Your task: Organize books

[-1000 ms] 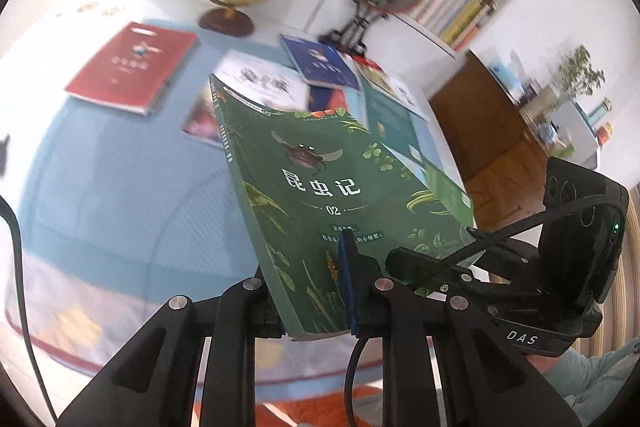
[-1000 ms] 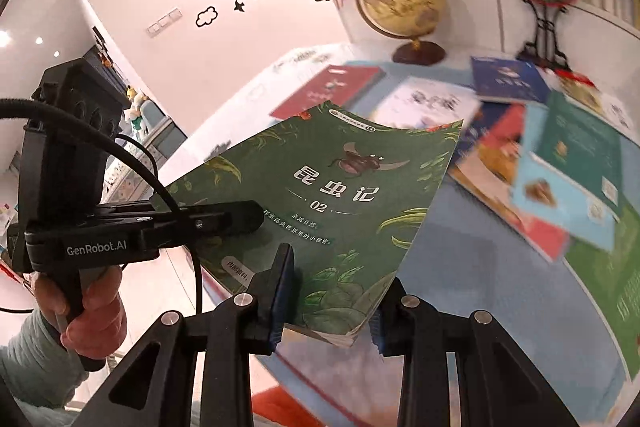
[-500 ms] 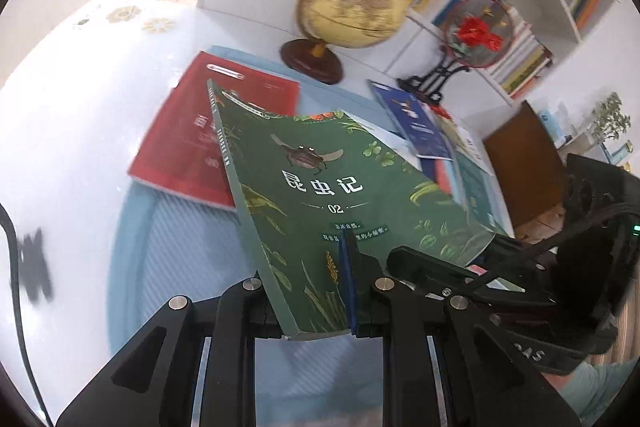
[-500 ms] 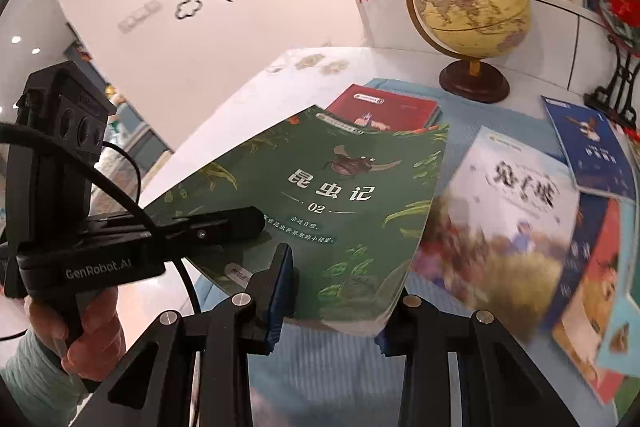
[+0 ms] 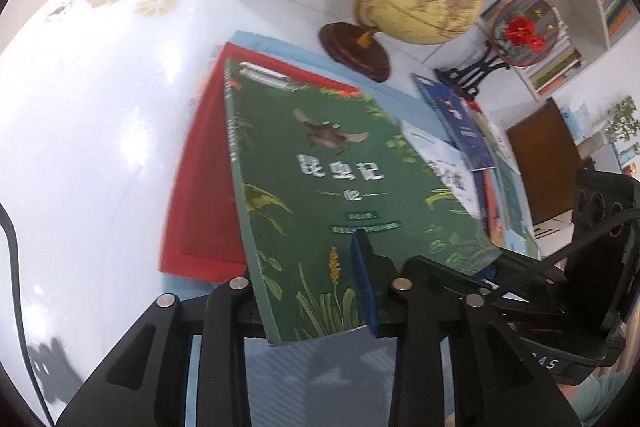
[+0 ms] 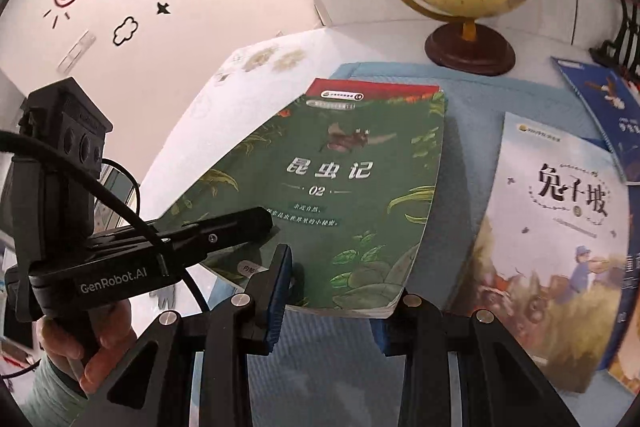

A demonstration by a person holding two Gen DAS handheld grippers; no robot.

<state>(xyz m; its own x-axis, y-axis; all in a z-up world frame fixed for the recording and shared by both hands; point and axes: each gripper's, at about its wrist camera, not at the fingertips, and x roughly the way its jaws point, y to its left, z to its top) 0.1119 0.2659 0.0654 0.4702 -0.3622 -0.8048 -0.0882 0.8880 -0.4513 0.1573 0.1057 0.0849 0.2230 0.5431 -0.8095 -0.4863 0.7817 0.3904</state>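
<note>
Both tools, left tool (image 5: 312, 301) and right tool (image 6: 334, 301), each clamping the green insect book (image 6: 332, 195), are now carrying it from open worktop to directly over the red book (image 5: 204, 187), suggesting stacking is imminent.

Both the left gripper (image 5: 312, 301) and right gripper (image 6: 334, 301) have fingers clamped, level and side by side.

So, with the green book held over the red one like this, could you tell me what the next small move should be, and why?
Probably lower the green book flat onto the red book, then release. Both the left gripper and the right gripper clamp its near edge, it sits tilted above the red cover, and its far corners roughly line up with the red book's top edge.
</note>
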